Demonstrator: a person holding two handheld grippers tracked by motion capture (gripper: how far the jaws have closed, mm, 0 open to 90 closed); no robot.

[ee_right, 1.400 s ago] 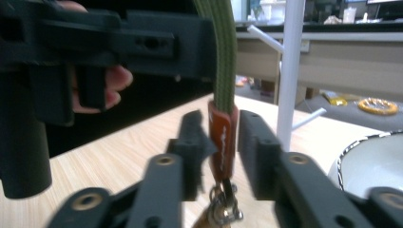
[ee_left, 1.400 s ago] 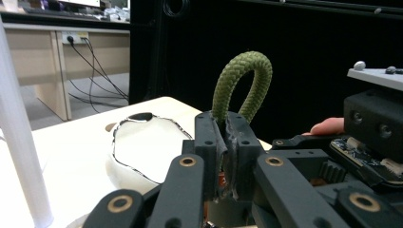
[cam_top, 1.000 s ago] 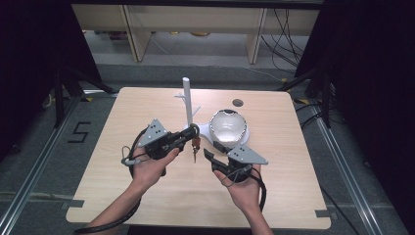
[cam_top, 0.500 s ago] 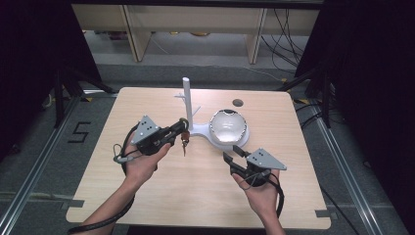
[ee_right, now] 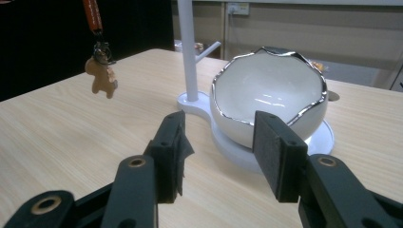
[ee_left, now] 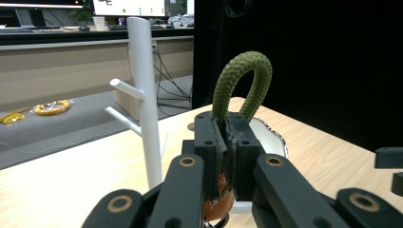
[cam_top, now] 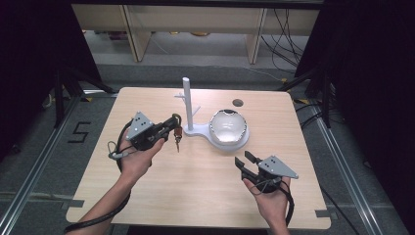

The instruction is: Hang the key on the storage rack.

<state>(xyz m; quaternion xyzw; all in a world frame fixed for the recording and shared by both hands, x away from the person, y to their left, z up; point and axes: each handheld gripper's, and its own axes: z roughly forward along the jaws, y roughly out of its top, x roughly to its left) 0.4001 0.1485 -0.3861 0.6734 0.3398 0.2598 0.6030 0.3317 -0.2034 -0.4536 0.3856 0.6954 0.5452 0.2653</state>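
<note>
**Keychain held, floor mark reads 5**

A "5" (cam_top: 80,132) is taped on the floor left of your table (cam_top: 205,196). Your left hand-held gripper (cam_top: 169,128) is clamped on the green cord loop (ee_left: 242,78) of the keychain (cam_top: 177,138), which dangles above the table beside the white stand (cam_top: 188,105). Your right hand-held gripper (cam_top: 246,161) is wide open, empty, near the bowl (cam_top: 227,126).

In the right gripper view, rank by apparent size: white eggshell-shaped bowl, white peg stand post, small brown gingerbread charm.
1. White eggshell-shaped bowl, largest.
2. White peg stand post, its top cut off by the frame.
3. Small brown gingerbread charm, smallest, though it hangs nearer the camera.
</note>
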